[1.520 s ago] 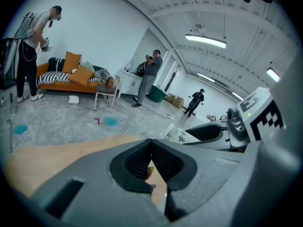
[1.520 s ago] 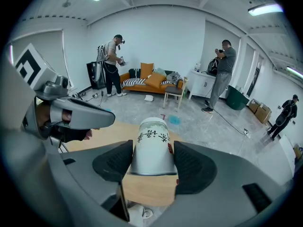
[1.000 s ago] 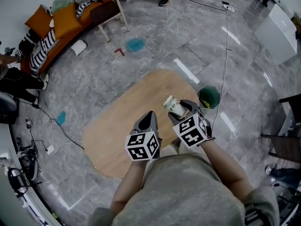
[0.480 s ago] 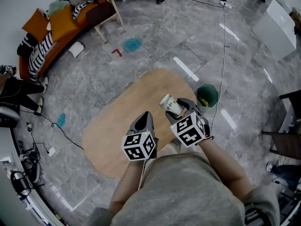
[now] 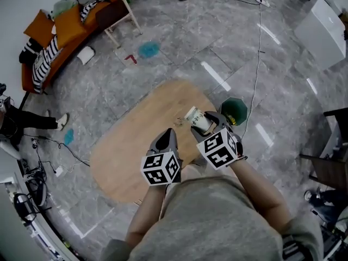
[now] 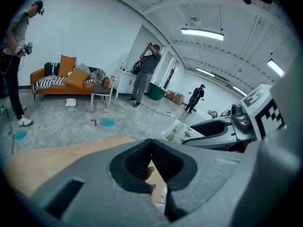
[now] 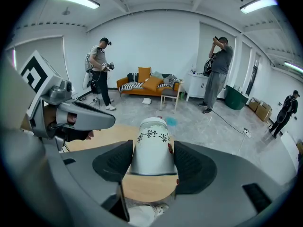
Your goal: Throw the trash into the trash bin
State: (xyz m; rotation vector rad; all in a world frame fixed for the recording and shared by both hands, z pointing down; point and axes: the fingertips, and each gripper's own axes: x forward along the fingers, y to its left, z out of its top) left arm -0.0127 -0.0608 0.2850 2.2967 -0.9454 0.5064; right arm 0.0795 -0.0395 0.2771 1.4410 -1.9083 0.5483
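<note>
A white paper cup [image 5: 197,118] with dark print lies tilted between the jaws of my right gripper [image 5: 209,123], which is shut on it above the right end of the wooden table [image 5: 136,135]. In the right gripper view the cup [image 7: 152,145] fills the gap of that gripper [image 7: 152,163], its rim pointing away. A green trash bin [image 5: 232,110] stands on the floor just beyond the table's right edge, close to the cup. My left gripper [image 5: 168,136] hangs over the table's near side, shut on nothing; in its own view this gripper [image 6: 151,156] has its pads meeting.
An orange sofa [image 5: 57,34] and a chair [image 5: 117,10] stand at the far left. A cable [image 5: 259,58] runs across the grey floor past the bin. A white cabinet [image 5: 326,26] is at the far right. Several people [image 7: 220,70] stand around the room.
The cup in my right gripper has edged a little nearer the green bin. The left gripper has stayed in place over the table.
</note>
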